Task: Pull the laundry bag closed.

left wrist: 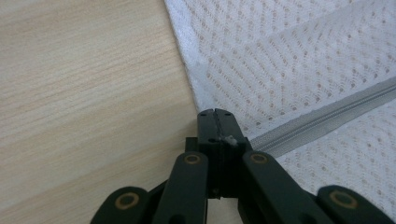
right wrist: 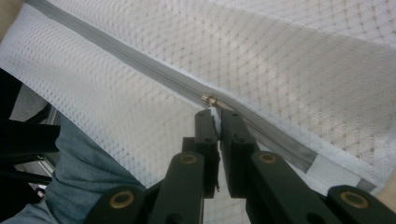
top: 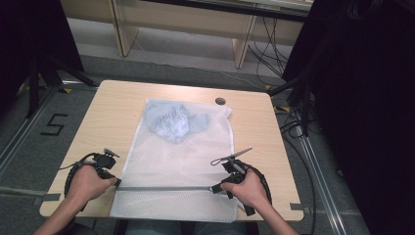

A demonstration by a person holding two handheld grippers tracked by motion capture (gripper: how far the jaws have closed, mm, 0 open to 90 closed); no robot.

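Observation:
A white mesh bag (top: 181, 156) lies flat on the wooden table (top: 107, 117), with a crumpled light blue garment (top: 171, 122) inside its far end. A grey zipper (top: 166, 187) crosses the bag near the front edge. At the zipper's left end, my left gripper (top: 116, 182) is shut on the bag's edge. In the left gripper view its jaws (left wrist: 217, 114) meet with a scrap of white fabric pinched between them, beside the zipper (left wrist: 327, 114). My right gripper (top: 215, 188) is shut at the zipper's right end. Its jaws (right wrist: 215, 114) pinch the white pull just behind the metal slider (right wrist: 208, 99).
The bag's front hem hangs over the table's near edge, above the person's jeans (right wrist: 79, 172). A round dark cable cap (top: 220, 101) sits near the table's far edge. Cables (top: 293, 122) and black stands lie on the floor to the right.

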